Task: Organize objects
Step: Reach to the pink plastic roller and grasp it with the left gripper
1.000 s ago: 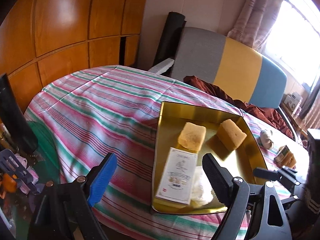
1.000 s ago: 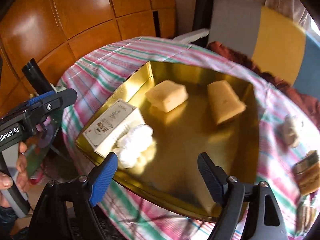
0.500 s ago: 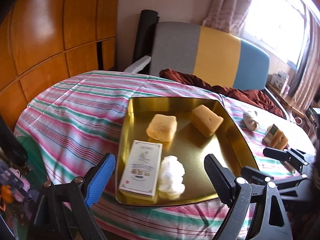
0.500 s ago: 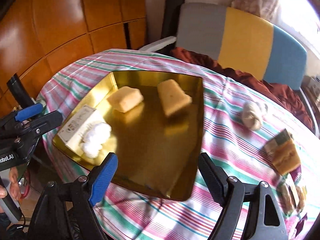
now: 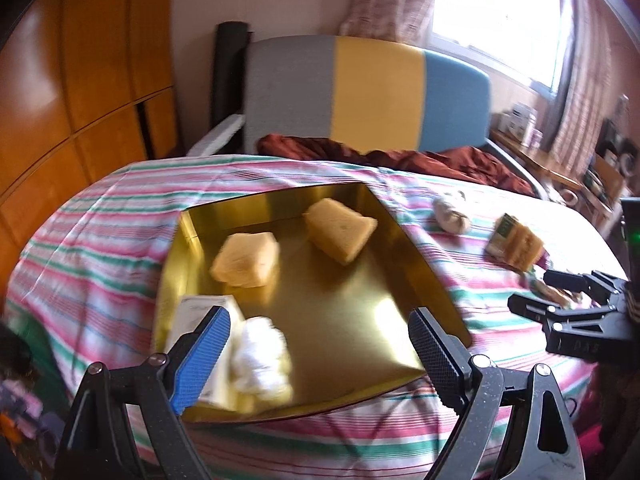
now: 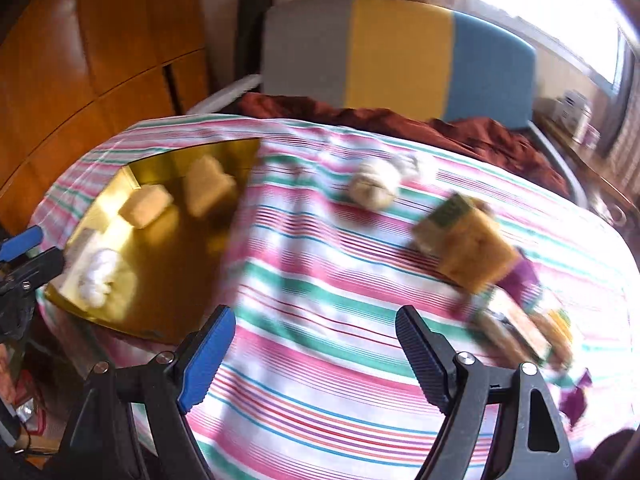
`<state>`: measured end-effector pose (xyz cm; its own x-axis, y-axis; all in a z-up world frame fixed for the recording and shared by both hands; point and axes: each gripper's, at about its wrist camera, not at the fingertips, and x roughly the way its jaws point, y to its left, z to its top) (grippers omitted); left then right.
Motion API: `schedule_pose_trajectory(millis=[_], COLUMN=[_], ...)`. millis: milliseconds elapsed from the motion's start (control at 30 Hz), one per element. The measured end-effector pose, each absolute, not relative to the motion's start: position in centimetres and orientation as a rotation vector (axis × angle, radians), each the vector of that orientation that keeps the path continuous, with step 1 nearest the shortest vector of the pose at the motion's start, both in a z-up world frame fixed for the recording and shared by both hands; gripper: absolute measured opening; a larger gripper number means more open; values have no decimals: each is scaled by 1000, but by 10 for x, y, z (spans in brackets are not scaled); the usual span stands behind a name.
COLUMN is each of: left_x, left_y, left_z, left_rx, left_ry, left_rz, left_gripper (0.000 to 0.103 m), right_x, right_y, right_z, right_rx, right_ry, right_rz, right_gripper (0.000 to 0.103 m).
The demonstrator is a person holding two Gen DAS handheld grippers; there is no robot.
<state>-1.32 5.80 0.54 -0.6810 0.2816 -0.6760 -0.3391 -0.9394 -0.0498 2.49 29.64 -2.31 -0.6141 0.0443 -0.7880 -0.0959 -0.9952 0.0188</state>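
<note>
Stuff's half sorted: the gold tray (image 5: 420,280) on the striped surface (image 5: 100,240) has two yellow sponges (image 5: 246,260), a white box (image 5: 196,312) and a cotton wad (image 5: 262,354) in it. Left gripper (image 5: 320,356) hangs over the tray's near edge, jaws apart, nothing between them. Right gripper (image 6: 314,354) is spread wide too, over bare cloth, with a beige lump (image 6: 374,190) and a wrapped sponge (image 6: 464,240) beyond it, right of the tray.

A home bedroom — striped bedspread (image 6: 320,320), curtained window (image 5: 500,4), wooden wardrobe (image 5: 80,80).
</note>
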Motion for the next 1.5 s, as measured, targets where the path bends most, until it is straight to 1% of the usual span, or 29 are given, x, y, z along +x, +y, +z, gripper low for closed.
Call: schedule_pose_trajectory(millis=[167, 433, 600, 700, 800, 967, 1000, 1033, 1133, 1367, 1500], left_x=[-11, -6, 1, 6, 23, 54, 59, 63, 69, 76, 71], left_y=[92, 159, 218, 252, 294, 353, 366, 375, 403, 441, 456], left_z=[8, 2, -10, -18, -23, -34, -37, -39, -47, -55, -63], left_rx=[-996, -981, -977, -965, -855, -729, -715, -706, -686, -572, -587], left_ry=[156, 235, 323, 357, 456, 601, 627, 648, 714, 823, 820], left_rz=[2515, 2326, 2156, 2069, 1942, 1700, 1660, 1632, 1541, 1440, 1393], left_gripper=[91, 91, 91, 89, 89, 91, 93, 97, 99, 100, 100], right_x=[50, 113, 143, 152, 159, 165, 167, 168, 167, 178, 178], right_y=[363, 496, 537, 542, 547, 561, 564, 566, 572, 589, 593], right_z=[-19, -4, -13, -11, -6, -17, -18, -19, -22, -36, -42], right_rx=[-1304, -1061, -985, -996, -1004, -1048, -1051, -1051, -1058, -982, -993], right_ry=[202, 573, 812, 834, 804, 831, 849, 873, 887, 1131, 1214], right_rz=[2608, 2325, 2229, 2221, 2222, 2201, 2202, 2208, 2212, 2186, 2185], right_gripper=[84, 84, 84, 84, 84, 84, 84, 84, 84, 84, 84])
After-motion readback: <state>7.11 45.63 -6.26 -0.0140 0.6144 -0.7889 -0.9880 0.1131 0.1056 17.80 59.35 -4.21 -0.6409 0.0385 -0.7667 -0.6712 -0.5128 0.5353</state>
